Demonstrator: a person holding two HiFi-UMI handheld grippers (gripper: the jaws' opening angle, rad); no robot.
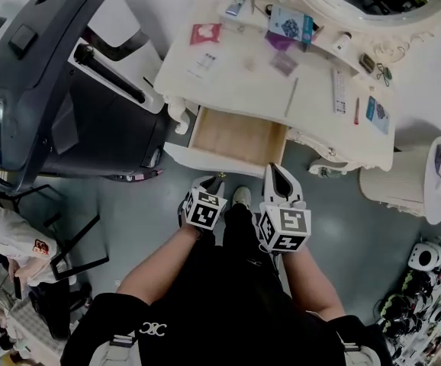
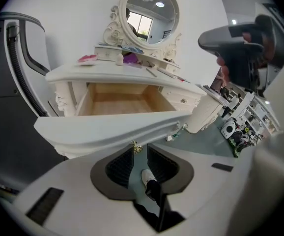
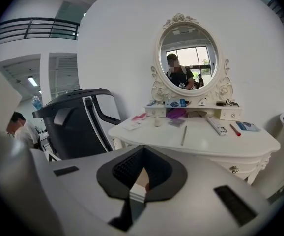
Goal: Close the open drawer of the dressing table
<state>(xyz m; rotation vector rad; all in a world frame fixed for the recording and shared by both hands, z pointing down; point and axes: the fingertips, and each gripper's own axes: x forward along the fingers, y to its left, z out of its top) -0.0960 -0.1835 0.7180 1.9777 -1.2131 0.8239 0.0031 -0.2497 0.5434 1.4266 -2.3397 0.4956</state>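
Open drawer (image 1: 238,137) juts from the white dressing table (image 1: 243,82) toward the person, its long axis along the table front.
The left gripper (image 2: 141,151), jaws narrowly parted, is at the drawer front with the gold knob (image 2: 136,147) at its tips, a detail only the left gripper view shows. The right gripper (image 3: 142,150) is clenched and empty, facing the mirror (image 3: 188,58). Grey floor (image 1: 342,227); bulky black chair (image 1: 45,75) to the left.

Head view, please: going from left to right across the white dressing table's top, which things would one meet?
Pink card → thin grey stick → long white remote control → red pen → blue-covered booklet.
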